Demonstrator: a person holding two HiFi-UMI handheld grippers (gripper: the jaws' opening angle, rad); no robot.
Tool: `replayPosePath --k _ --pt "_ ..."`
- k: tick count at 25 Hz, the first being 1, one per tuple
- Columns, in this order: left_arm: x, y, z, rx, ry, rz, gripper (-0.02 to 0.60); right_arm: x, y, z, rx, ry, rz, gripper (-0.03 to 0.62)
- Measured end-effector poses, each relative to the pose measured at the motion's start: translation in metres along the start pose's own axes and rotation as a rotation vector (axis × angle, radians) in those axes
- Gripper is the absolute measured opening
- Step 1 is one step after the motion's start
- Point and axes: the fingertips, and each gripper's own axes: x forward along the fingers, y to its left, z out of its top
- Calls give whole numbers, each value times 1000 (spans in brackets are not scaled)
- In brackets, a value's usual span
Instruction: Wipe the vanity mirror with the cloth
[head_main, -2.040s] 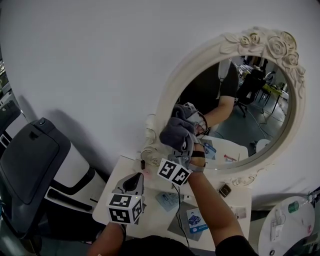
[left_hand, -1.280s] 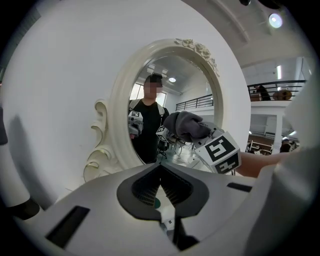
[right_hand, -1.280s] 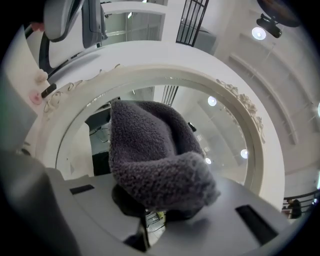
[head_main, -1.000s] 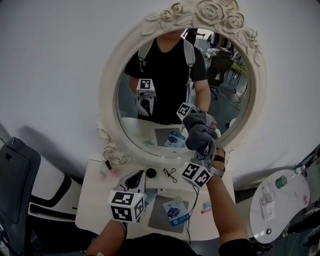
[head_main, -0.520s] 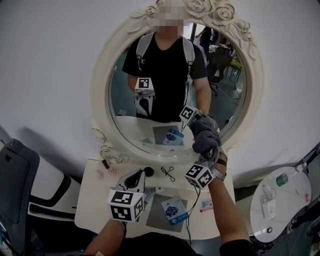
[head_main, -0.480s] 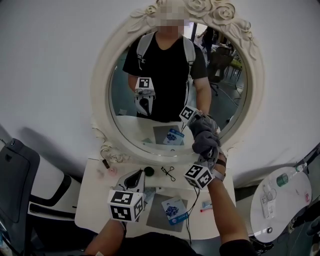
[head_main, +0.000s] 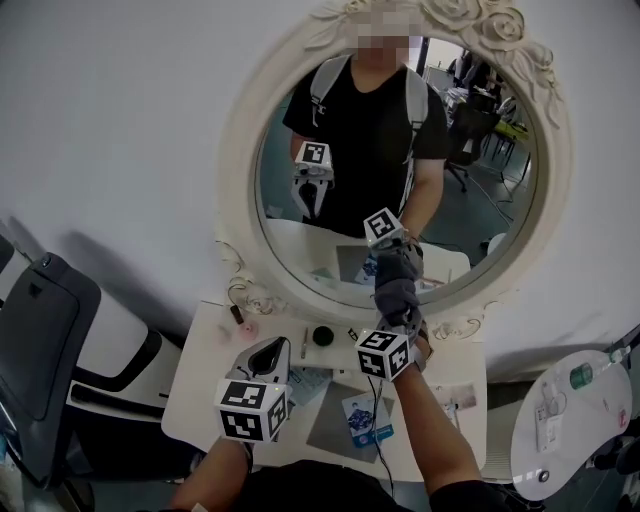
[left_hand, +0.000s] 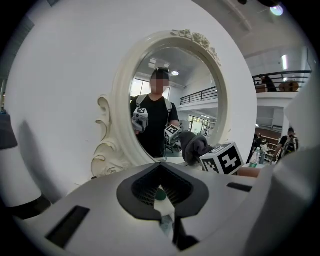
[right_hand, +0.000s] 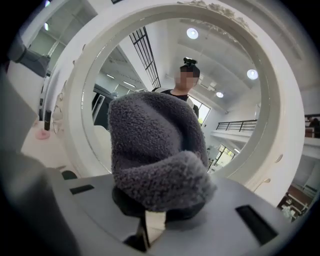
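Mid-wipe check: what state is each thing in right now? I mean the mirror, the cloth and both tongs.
vanity mirror: upright at the back of the table.
cloth: bunched, apparently pressed against the lower mirror glass.
right tongs: shut on the cloth.
left tongs: shut, nothing between them, held low over the table.

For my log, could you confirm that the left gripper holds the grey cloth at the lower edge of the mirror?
Not quite: the right gripper holds the grey cloth at the lower edge of the mirror; the right gripper view shows its jaws shut on it.
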Motion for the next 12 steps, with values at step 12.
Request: replayPosePath --k 12 --pt "-37 56 -8 -48 -12 125 6 2 122 29 188 154 393 32"
